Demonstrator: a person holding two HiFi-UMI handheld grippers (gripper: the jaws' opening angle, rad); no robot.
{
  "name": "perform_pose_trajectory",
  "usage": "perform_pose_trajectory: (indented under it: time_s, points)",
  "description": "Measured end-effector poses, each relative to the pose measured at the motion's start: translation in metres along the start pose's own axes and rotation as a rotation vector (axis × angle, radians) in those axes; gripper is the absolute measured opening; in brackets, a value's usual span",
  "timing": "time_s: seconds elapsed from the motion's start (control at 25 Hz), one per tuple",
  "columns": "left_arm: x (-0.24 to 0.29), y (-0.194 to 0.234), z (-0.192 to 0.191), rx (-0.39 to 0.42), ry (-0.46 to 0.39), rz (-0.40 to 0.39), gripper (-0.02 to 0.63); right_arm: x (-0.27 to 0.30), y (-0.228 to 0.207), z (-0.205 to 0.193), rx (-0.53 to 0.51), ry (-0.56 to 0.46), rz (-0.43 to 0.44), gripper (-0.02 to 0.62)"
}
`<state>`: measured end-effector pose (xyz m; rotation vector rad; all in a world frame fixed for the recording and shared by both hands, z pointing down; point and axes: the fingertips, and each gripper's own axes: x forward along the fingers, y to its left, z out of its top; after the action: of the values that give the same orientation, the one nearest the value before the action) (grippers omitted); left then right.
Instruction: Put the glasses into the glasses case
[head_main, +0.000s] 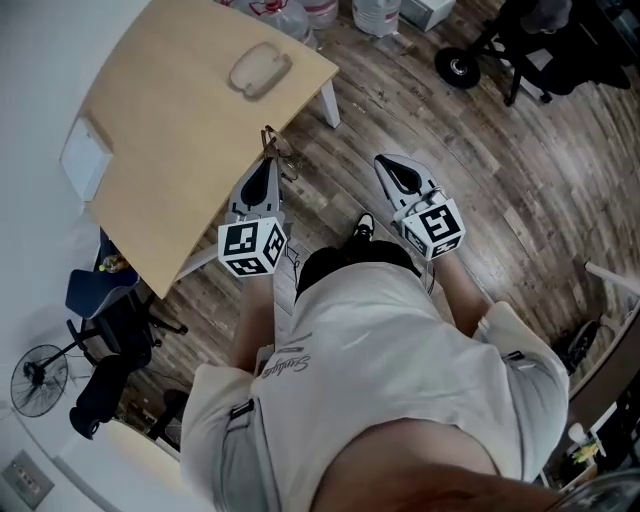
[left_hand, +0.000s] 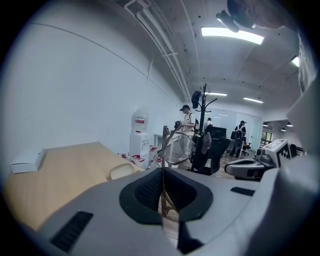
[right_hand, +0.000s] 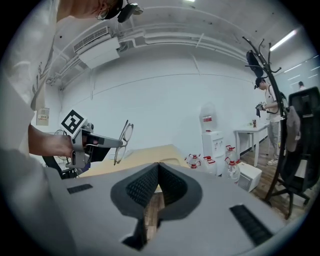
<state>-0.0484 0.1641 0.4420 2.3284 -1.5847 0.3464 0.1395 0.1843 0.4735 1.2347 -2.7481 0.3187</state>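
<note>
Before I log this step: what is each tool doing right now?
Left tool: closed on the glasses.
Right tool: closed, holding nothing.

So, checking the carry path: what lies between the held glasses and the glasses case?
Only bare tabletop, per the head view, between the glasses in the left gripper and the glasses case.

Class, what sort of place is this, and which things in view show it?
Probably a shared office: a water dispenser, a swivel chair and a coat stand, with people at desks farther back.
</note>
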Motion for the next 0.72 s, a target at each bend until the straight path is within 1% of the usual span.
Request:
perform_pose_trajectory:
  time_s: [0.16,0.36,0.56,0.72]
  points:
    - [0.014,0.01,0.007,0.013,0.016,0.025,0.02,0.014,-0.014,-0.002,0.014,0.018,0.011,-0.005]
    - [0.036,0.029,0.009,0.013,0.027,0.028,0.02,0.038,-0.025,-0.004,0.018,0.034,0.008,-0.005]
    - [0.065,0.05,0.014,0.007,0.027,0.008,0.02,0.067,-0.04,0.011,-0.009,0.032,-0.016,-0.005]
    - [0.092,0.069,0.032,0.004,0.009,-0.019,0.02,0.096,-0.054,0.033,-0.035,0.029,-0.036,-0.005]
